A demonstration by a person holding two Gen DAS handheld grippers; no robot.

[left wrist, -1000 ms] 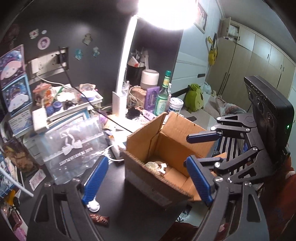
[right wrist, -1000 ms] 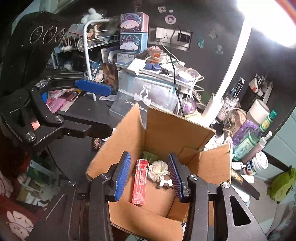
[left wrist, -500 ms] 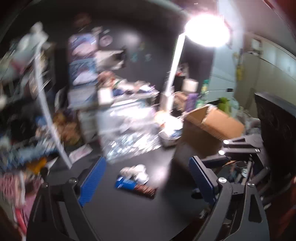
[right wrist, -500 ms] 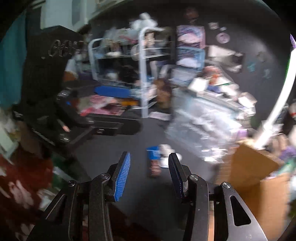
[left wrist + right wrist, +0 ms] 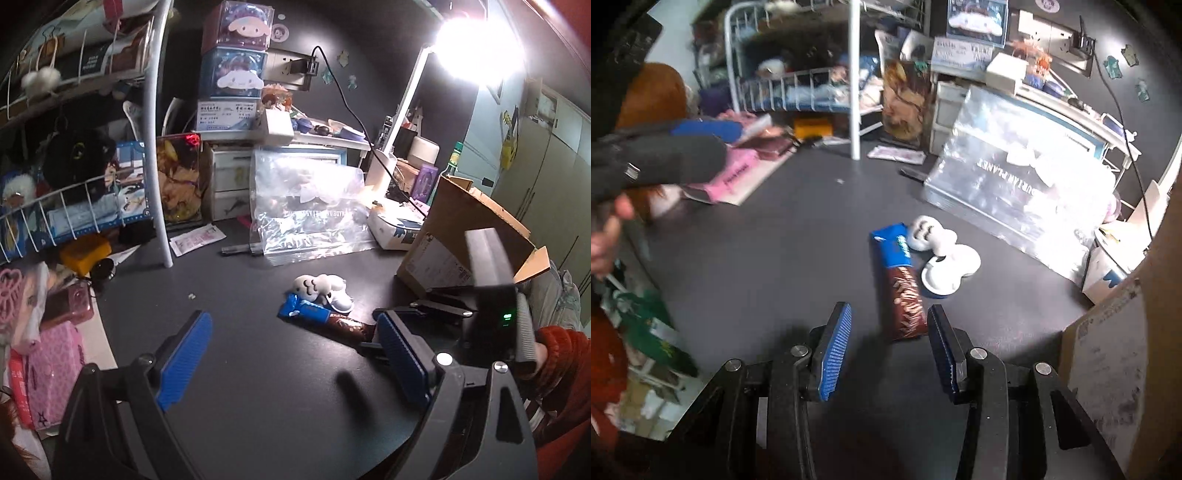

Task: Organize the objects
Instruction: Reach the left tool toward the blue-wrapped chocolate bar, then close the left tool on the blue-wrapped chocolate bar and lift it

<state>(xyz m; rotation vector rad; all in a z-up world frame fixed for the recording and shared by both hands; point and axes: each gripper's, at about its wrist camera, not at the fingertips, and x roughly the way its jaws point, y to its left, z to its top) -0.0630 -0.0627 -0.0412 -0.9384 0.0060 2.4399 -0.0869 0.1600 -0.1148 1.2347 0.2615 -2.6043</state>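
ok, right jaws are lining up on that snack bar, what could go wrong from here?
1. The snack bar lies flat on the dark desk, so the right gripper may scrape the surface or slip off the wrapper.
2. The white plush toy touches the bar's far end and could get dragged along.
3. The left gripper hovers open close by; the two could collide.

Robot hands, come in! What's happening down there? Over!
Left gripper open, empty. Right gripper open, empty, nearing the snack bar. White plush toy lies touching the bar. Cardboard box off to the side. Nothing blocking.
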